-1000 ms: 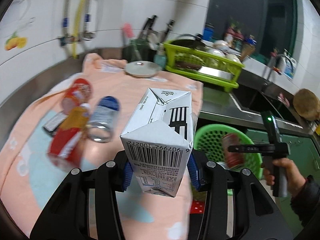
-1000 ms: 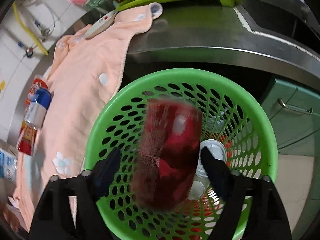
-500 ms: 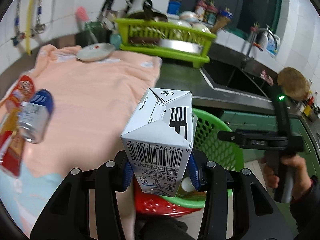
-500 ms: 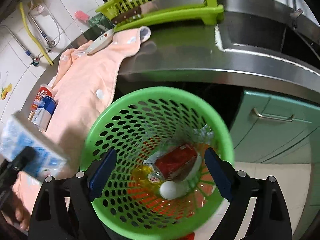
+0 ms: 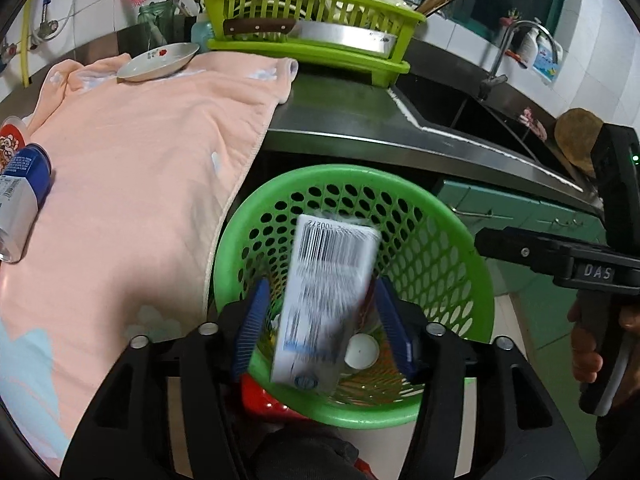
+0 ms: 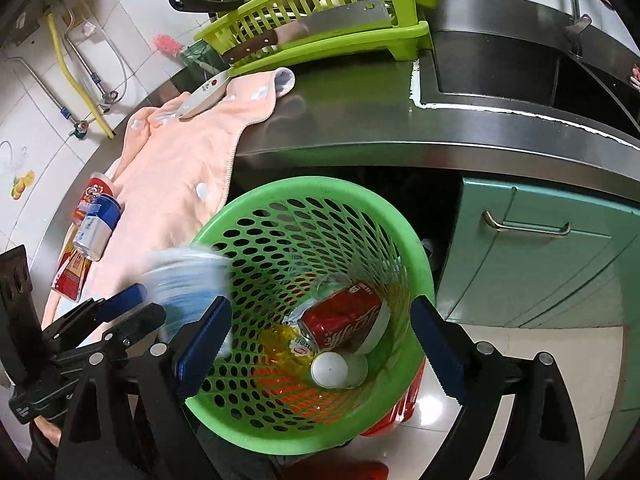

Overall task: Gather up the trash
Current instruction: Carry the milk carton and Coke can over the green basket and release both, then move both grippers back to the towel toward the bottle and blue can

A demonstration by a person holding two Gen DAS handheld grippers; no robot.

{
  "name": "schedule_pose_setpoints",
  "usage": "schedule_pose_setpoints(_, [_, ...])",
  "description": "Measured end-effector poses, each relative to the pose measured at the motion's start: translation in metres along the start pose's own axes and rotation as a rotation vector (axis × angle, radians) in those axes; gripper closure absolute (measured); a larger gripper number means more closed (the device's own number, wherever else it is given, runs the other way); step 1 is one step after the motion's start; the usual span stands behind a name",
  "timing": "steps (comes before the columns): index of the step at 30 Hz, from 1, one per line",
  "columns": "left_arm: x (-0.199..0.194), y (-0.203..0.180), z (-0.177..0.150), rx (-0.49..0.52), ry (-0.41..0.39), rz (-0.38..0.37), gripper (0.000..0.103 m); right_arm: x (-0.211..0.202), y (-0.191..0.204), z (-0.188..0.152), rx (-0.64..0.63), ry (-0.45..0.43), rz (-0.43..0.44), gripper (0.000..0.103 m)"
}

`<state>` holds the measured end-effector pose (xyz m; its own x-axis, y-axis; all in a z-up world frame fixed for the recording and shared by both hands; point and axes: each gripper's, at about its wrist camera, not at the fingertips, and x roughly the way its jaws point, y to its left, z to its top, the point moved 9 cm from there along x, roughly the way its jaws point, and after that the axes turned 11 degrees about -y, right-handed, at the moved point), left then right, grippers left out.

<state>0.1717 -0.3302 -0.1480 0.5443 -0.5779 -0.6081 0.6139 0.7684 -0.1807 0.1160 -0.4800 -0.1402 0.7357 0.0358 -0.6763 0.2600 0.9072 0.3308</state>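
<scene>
A white milk carton (image 5: 324,304) with a barcode hangs blurred over the green mesh basket (image 5: 452,240), dropping between the blue pads (image 5: 250,320) of my left gripper (image 5: 320,284). Its jaws are opening and the pads stand clear of the carton's sides. In the right wrist view the same carton (image 6: 188,276) is a pale blur at the basket's (image 6: 416,256) left rim. My right gripper (image 6: 322,308) stands open and empty above the basket. Inside lie a red soda can (image 6: 344,320), a white round lid (image 6: 330,368) and yellow wrapping.
A blue-and-white can (image 5: 20,208) and a red packet (image 6: 94,196) lie on the peach towel (image 5: 140,160) on the steel counter. A plate (image 5: 158,62) and a green dish rack (image 5: 308,12) holding a knife stand behind. The sink (image 5: 472,120) and teal cupboards (image 6: 540,256) are at right.
The left gripper swung from over the towel to over the basket, its jaws spread and the carton slipped down. The red can left the right gripper and landed in the basket.
</scene>
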Motion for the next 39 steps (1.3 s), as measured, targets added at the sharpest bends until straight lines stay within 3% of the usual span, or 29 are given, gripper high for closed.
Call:
schedule_pose_setpoints(11, [-0.028,0.010,0.005,0.038,-0.036,0.051,0.030,-0.004,0.019,0.004,-0.021,-0.007,0.021,0.015])
schedule_pose_setpoints(19, [-0.067,0.049,0.012,0.019,-0.086,0.137,0.029,0.003,0.062,0.004,-0.075,0.006,0.069,0.015])
schedule_pose_setpoints(39, [-0.182,0.215,0.024,-0.107,-0.210,0.427,0.028,0.065,0.282,0.015,-0.191,0.155,0.327,0.015])
